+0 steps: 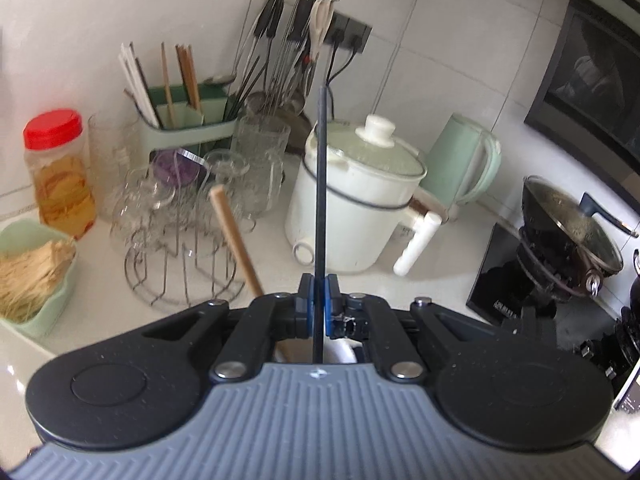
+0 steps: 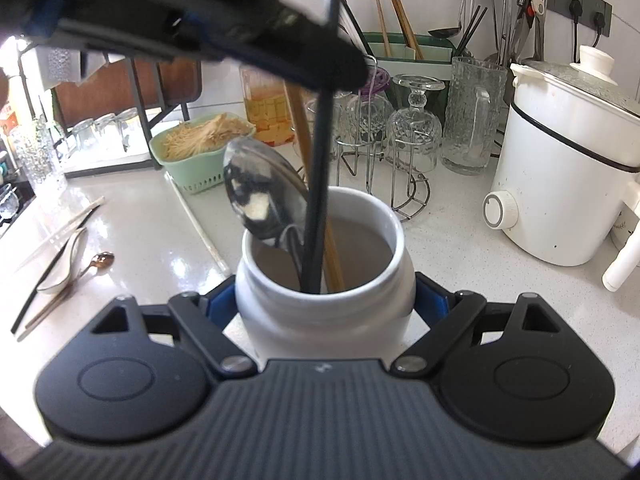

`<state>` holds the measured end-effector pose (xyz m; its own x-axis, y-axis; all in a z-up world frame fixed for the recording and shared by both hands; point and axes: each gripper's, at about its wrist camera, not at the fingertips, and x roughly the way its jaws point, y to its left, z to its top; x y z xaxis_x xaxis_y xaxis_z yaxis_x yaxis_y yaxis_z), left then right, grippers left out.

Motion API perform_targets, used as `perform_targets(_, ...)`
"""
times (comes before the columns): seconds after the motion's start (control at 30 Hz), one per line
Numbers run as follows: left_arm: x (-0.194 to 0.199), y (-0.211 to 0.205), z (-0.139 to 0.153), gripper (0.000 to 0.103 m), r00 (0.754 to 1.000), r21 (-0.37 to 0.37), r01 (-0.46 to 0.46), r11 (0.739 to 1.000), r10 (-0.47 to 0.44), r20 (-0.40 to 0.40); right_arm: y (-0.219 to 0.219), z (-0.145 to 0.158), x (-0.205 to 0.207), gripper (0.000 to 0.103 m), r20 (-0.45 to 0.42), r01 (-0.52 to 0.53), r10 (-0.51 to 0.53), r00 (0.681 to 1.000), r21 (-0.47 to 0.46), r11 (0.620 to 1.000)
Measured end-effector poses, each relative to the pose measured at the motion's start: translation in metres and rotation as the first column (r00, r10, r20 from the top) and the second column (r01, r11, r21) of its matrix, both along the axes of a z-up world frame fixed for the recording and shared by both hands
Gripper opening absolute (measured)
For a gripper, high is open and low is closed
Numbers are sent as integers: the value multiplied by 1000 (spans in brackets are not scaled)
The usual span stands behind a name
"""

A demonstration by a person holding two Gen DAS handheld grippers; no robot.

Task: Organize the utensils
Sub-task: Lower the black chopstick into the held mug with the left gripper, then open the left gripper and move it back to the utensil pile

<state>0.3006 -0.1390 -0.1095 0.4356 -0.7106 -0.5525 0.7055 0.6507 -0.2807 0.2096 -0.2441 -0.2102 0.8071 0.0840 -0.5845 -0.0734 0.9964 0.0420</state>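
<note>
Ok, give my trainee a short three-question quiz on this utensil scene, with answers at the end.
1. True or false: the left gripper is shut on a black chopstick.
2. What does the right gripper hold? A) glass mug B) white jar C) green basket
3. Name one utensil lying loose on the counter left of the jar.

Key:
1. True; its lower end is in the white jar.
2. B; the jaws clamp the jar's sides.
3. The small copper spoon, or the white spoon beside it.
</note>
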Motion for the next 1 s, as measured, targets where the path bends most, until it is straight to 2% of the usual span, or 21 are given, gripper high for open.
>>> perform_targets(0.27, 6, -1, -17, 6, 995, 69, -11, 998, 17, -96, 1, 1, 3, 91, 2, -5, 5, 1000, -3, 1000)
perform_targets(0.43, 8, 1, -20, 7, 989, 72, -15, 997, 25, -145, 2, 1, 3, 91, 2, -4, 4, 1000, -3, 1000)
perform_targets(0.5, 9, 2, -18, 11, 987, 77, -17, 997, 29, -159, 2, 1, 3, 91, 2, -4, 4, 1000, -3, 1000)
perform_targets(0.53, 9, 4, -17, 19, 986, 77, -25, 997, 37, -161, 2, 1, 3, 91, 2, -5, 5, 1000, -3, 1000)
perform_targets(0.57, 7, 7, -16, 31, 986, 77, -34, 996, 46, -160, 2, 1, 3, 91, 2, -5, 5, 1000, -3, 1000)
perform_targets(0.63, 4, 13, -13, 38, 987, 70, -42, 997, 53, -153, 2, 1, 4, 91, 0, -7, 7, 1000, -4, 1000)
perform_targets(1.0, -28, 59, 4, 39, 987, 98, -84, 992, 96, -131, 2, 1, 6, 91, 0, -14, 14, 1000, -7, 1000)
